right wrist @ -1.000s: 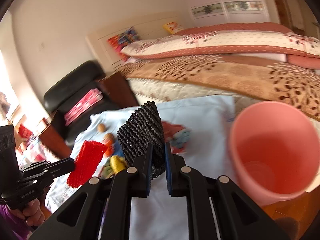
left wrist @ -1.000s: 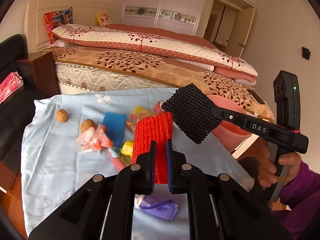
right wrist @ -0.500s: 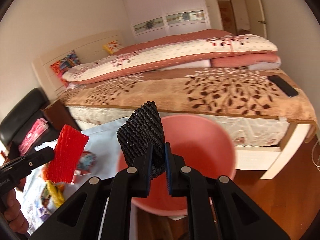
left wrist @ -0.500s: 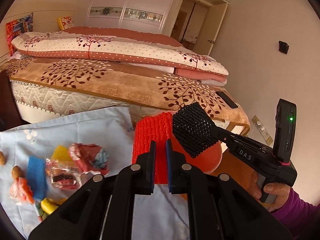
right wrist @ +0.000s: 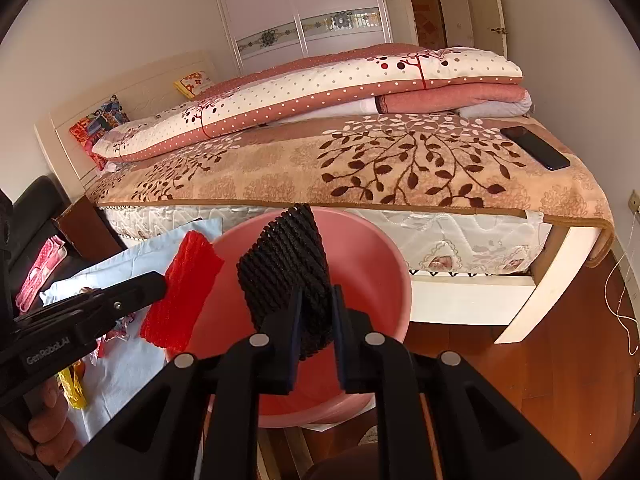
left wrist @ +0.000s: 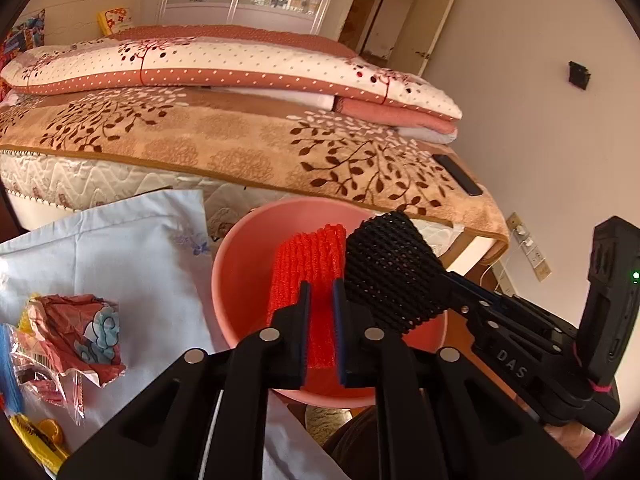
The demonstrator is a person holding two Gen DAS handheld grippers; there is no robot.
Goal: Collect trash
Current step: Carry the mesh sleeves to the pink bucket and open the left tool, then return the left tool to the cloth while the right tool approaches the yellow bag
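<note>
Drop-off step: both tongs have just been easing open over the round pink plastic bin (right wrist: 380, 276), left tongs (left wrist: 320, 312) with the red foam net (left wrist: 316, 264) and right tongs (right wrist: 316, 320) with the black foam net (right wrist: 288, 264) between them, probably barely pinched, so next they need opening fully.

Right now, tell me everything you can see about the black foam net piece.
The black foam net is a soft, ribbed mesh sleeve, matte black, roughly rectangular and a little curled. It stands tilted between the fingers of the right gripper, whose jaws have just been opening, with the net between them. It hangs over the open mouth of the pink bin, close beside the red foam net. From the left wrist view it overlaps the bin's far rim.
</note>
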